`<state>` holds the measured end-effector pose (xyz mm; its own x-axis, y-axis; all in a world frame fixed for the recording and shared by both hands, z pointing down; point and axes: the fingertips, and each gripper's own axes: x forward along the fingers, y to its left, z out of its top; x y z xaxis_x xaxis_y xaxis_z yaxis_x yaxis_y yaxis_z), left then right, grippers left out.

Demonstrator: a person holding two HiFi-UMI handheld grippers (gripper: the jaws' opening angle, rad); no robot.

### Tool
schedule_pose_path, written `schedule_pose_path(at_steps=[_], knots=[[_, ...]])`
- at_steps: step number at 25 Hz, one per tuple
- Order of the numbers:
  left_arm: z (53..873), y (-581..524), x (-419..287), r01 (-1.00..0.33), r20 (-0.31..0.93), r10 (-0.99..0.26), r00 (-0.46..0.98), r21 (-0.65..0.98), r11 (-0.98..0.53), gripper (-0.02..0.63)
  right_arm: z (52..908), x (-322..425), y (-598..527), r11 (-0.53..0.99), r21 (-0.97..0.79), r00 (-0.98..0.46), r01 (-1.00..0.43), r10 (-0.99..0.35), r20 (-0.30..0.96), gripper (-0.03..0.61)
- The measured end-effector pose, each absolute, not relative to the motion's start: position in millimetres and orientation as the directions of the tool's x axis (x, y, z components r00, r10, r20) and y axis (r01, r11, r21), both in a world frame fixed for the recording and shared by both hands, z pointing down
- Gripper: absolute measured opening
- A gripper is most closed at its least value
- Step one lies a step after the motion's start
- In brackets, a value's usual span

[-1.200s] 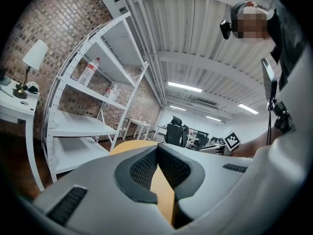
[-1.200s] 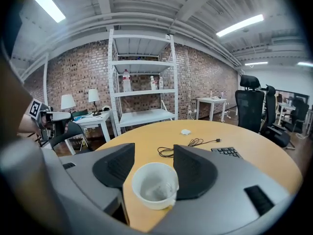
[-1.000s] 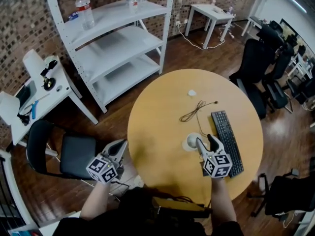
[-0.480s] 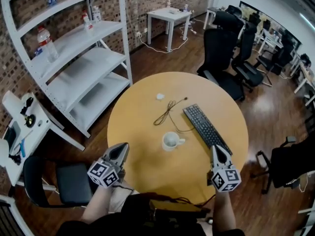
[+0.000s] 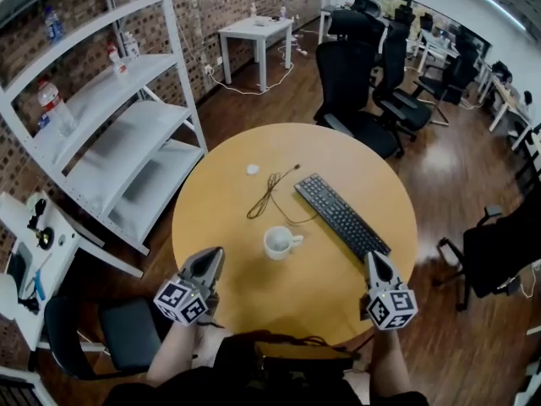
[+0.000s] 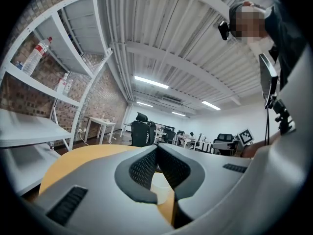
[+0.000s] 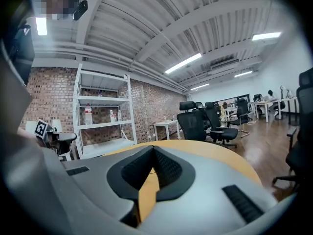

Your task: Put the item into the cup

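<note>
A white cup (image 5: 277, 242) with its handle to the right stands near the middle of the round wooden table (image 5: 228, 227); I cannot make out what lies inside it. A small white item (image 5: 252, 169) rests on the far left part of the table. My left gripper (image 5: 213, 254) hangs over the table's near left edge, jaws shut and empty (image 6: 156, 149). A pale shape, probably the cup (image 6: 160, 186), shows through the gap below its jaws. My right gripper (image 5: 372, 257) is at the near right edge, well clear of the cup, shut with nothing between its jaws (image 7: 152, 149).
A black keyboard (image 5: 341, 216) lies diagonally right of the cup, and a thin dark cable (image 5: 269, 194) curls behind it. White shelving (image 5: 110, 134) stands to the left, and black office chairs (image 5: 359, 66) beyond the table. A dark chair (image 5: 110, 337) is near my left arm.
My right gripper has drawn back from over the cup to the table's near right edge, and its jaws have gone from open to shut. The left gripper has barely moved.
</note>
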<state>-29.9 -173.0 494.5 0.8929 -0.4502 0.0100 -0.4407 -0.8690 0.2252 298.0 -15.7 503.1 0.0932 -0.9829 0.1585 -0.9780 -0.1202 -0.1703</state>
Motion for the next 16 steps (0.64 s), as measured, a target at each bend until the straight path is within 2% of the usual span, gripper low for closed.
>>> schedule_pose_path(at_steps=[16], knots=[[499, -164, -37, -0.462, 0.024, -0.471, 0.882, 0.245, -0.853, -0.005, 514, 275, -46, -0.023, -0.159, -0.005, -0.987, -0.985, 0.171, 0.009]])
